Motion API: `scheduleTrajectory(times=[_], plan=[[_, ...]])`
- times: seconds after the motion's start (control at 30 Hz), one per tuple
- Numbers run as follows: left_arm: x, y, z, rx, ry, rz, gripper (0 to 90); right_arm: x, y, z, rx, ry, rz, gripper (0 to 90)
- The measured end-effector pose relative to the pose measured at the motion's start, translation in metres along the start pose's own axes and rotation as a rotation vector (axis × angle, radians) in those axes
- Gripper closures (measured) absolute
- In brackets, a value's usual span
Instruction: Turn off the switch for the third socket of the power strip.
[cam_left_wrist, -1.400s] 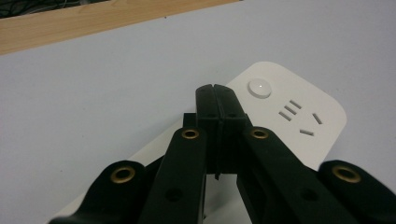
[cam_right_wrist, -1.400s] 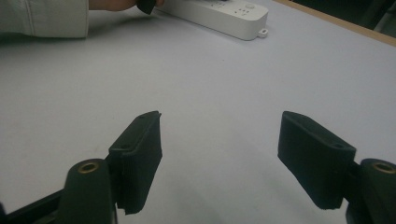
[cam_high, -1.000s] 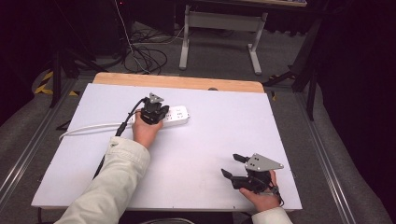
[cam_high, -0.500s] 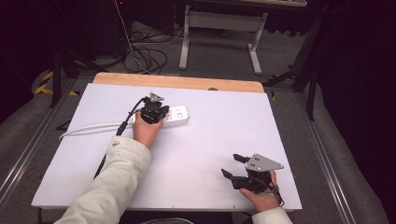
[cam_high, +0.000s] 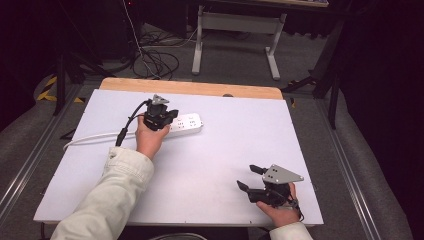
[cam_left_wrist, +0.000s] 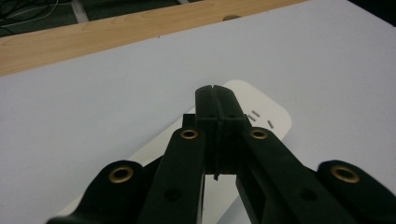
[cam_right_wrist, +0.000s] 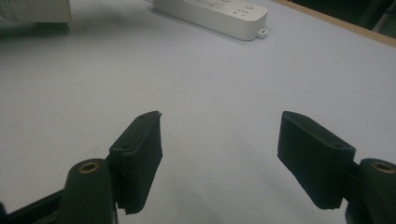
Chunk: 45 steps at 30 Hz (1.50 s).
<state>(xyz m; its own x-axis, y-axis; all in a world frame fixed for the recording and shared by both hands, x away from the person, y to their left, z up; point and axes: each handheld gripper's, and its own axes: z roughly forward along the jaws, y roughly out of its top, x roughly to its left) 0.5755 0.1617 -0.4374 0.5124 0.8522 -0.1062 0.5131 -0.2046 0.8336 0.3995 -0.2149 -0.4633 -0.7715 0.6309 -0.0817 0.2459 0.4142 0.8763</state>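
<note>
A white power strip lies across the back left part of the white table top, with its white cord running off to the left. My left gripper is right over the strip's left half, held by a hand in a pale sleeve. In the left gripper view its jaws are pressed flat together just above the strip, with nothing between them. My right gripper rests near the front right corner, open and empty, its jaws pointing at the distant strip.
A wooden strip edges the table's far side. Beyond it, on the floor, stand a metal frame's legs and loose cables. A black cable trails from the left gripper.
</note>
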Motion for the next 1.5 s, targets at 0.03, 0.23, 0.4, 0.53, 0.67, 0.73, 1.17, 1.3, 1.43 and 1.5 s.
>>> scheduleTrajectory(times=[0.03,0.23,0.4,0.53,0.67,0.73,1.17,1.3,1.43,1.5], plan=[[-0.001,0.001,-0.002,-0.004,-0.004,0.0,90.0,0.0,0.0,0.0,0.002,-0.001,-0.001,31.1],[-0.005,0.006,-0.014,-0.018,0.0,0.013,89.9,0.0,0.0,0.001,0.003,-0.002,0.003,31.1],[-0.006,0.009,-0.022,-0.029,-0.013,0.007,90.0,0.0,0.0,0.001,0.005,-0.004,0.004,31.0],[-0.006,0.01,-0.027,-0.036,-0.014,0.009,89.9,0.0,0.0,0.001,0.006,-0.006,0.001,31.0],[-0.004,0.012,-0.032,-0.042,-0.017,0.023,87.1,0.0,0.0,0.0,0.004,-0.004,0.003,31.0],[-0.005,0.012,-0.034,-0.045,-0.029,0.018,81.7,0.0,0.0,0.0,0.004,-0.003,0.003,31.0],[-0.02,0.014,-0.075,-0.055,-0.06,0.152,54.6,0.001,0.001,0.0,0.004,-0.007,0.001,31.1],[-0.026,0.013,-0.093,-0.062,-0.078,0.19,45.3,0.001,0.001,-0.001,-0.003,-0.009,0.003,31.1],[-0.03,0.008,-0.112,-0.068,-0.111,0.197,36.6,0.001,0.001,-0.002,-0.011,-0.013,0.01,31.0],[-0.031,0.004,-0.121,-0.067,-0.119,0.203,34.7,0.001,0.001,-0.002,-0.012,-0.014,0.01,31.1]])
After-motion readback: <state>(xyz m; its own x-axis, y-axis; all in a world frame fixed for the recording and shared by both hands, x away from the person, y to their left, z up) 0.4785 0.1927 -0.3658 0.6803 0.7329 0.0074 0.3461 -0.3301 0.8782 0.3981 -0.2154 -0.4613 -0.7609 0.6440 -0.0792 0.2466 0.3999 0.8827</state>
